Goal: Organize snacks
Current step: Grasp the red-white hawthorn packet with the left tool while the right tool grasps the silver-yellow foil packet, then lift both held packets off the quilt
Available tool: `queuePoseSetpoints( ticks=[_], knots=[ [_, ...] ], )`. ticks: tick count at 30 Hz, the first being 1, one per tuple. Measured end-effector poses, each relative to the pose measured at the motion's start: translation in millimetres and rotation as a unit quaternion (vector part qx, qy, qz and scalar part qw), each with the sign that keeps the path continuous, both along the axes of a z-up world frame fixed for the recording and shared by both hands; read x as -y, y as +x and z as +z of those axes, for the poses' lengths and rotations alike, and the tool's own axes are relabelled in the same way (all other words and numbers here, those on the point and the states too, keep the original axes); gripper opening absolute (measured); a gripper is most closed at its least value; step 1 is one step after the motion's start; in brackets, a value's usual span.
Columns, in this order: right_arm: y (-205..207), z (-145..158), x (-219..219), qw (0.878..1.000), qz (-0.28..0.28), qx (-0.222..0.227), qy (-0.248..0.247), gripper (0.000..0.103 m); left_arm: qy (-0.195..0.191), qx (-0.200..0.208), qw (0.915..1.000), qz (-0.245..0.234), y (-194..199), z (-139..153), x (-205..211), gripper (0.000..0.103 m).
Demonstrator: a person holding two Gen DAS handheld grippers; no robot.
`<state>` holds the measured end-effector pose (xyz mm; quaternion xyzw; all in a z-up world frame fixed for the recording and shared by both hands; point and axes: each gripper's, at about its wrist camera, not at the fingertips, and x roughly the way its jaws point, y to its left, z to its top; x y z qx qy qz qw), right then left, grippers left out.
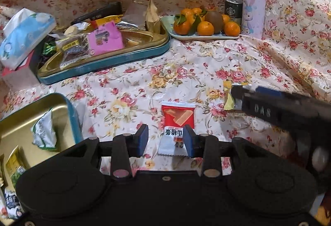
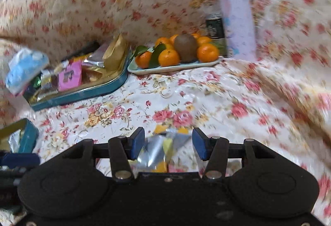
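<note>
Near-left tin tray (image 1: pixel 71 114) holds a green-white packet (image 1: pixel 44 133), other packets below it. Far-left tin (image 1: pixel 107 60) is piled with snacks, pink box (image 1: pixel 105 37) on top, tissue pack (image 1: pixel 24 35) beside it. Left tongs (image 1: pixel 166 140) part open over the red-white snack packet (image 1: pixel 176 122) on the floral counter cloth (image 1: pixel 186 73), pads just beside it, not pressing. Right tongs (image 2: pixel 168 143) part open around a silver-yellow packet (image 2: pixel 159 149); blurred, probably no contact. Behind: fruit plate (image 1: pixel 206 36), can (image 1: pixel 233 10), lilac bottle (image 1: pixel 253 4).
</note>
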<state>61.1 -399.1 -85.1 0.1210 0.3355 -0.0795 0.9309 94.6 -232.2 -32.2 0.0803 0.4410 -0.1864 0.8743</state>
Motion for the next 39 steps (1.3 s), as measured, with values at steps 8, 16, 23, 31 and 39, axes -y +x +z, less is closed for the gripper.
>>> queuePoseSetpoints(
  ticks=[8, 16, 23, 31, 39],
  knots=[
    [6, -1, -18, 1.0, -0.014, -0.024, 0.006, 0.055, 0.013, -0.007, 0.9998, 0.011, 4, -5, 1, 0.045],
    [11, -2, -24, 0.998, 0.019, -0.031, -0.05, 0.055, 0.014, -0.013, 0.9997, 0.015, 5, -8, -3, 0.045],
    [-2, -3, -4, 0.999, 0.023, -0.022, -0.022, 0.056, 0.004, -0.017, 0.9999, 0.001, 10, -9, 3, 0.045],
    [-12, -12, -16, 0.998, 0.027, 0.016, -0.057, 0.062, 0.006, -0.016, 0.9991, -0.04, 14, -12, 21, 0.046],
    [-13, -13, -10, 0.999, 0.023, 0.026, -0.038, 0.063, 0.031, -0.024, 0.9985, -0.038, 22, -27, 30, 0.05]
  ],
)
